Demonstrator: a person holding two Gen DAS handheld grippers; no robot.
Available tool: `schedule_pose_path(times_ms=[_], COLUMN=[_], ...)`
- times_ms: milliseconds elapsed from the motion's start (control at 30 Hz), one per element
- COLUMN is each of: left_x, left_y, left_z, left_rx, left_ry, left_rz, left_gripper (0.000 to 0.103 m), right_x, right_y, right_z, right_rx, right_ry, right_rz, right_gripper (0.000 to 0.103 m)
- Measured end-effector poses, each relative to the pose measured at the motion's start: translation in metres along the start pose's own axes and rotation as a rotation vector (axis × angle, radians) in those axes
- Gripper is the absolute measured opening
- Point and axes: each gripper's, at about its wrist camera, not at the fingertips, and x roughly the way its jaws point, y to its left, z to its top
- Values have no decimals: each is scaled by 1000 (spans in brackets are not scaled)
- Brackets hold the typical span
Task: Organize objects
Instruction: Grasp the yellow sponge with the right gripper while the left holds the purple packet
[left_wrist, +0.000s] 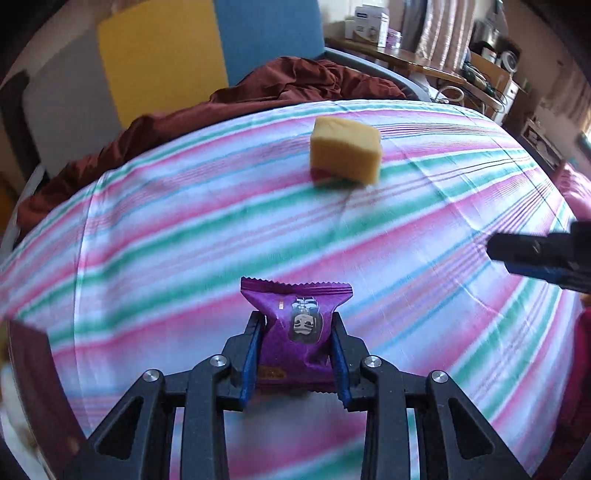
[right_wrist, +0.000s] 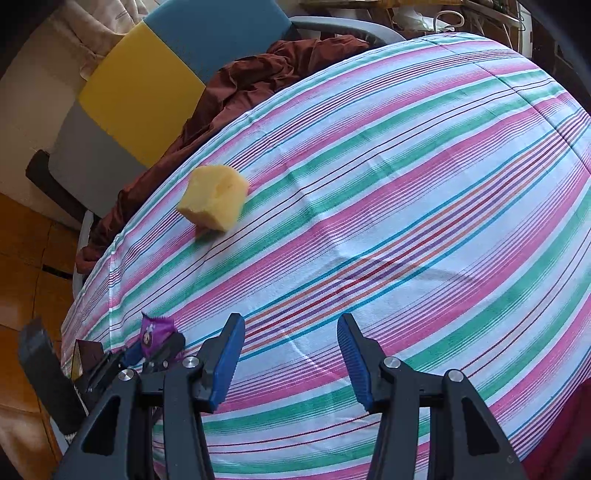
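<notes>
Grip: while the left gripper (left_wrist: 297, 328) pinches the purple snack packet (left_wrist: 297, 325) between its blue pads, the jaws stand closed on the packet's two sides, low on the pouch.
Packet position: near edge of the striped cloth (left_wrist: 406, 229), its crimped top pointing to the far side; whether it is clear of the cloth cannot be told.
Right gripper (right_wrist: 291, 354): jaws parted, nothing between them, hovering over bare cloth on the right.
Yellow sponge block (left_wrist: 345, 151): far side, well apart from both grippers, untouched.
Step in hand, as judged: secure and carry the packet to its place.
Method advised: hold the squeeze steady; the puffed foil may slip or crumple, so lift straight before moving across.
Risk: the cloth is loose and may drag if the packet is slid.
Destination: not visible in either view.
</notes>
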Motion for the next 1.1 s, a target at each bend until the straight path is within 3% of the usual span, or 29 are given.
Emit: schedule_pose_path(times_ms=[300, 633, 700, 767, 833, 967, 1100], left_x=[-45, -47, -47, -47, -47, -45, -44], left_y=[-18, -13, -12, -11, -10, -6, -4], left_z=[-86, -97, -99, -100, -101, -101, -100], left_rx=[-60, -70, -73, -79, -82, -100, -112], left_ry=[-117, -183, -193, -202, -207, -216, -221], left_rz=[-22, -70, -78, -87, -96, -115, -131], left_gripper=[33, 33, 33, 33, 33, 33, 34], right_x=[1, 19, 19, 23, 30, 51, 79], right_y=[8, 33, 48, 68, 88, 122, 134], right_z=[-3, -11, -8, 1, 13, 35, 58], right_rx=[-49, -164, -235, -324, -419, -616, -700], right_ry=[-2, 26, 14, 5, -19, -62, -44], right_rz=[2, -36, -58, -86, -125, -236, -326], right_gripper=[53, 53, 55, 66, 71, 76, 77])
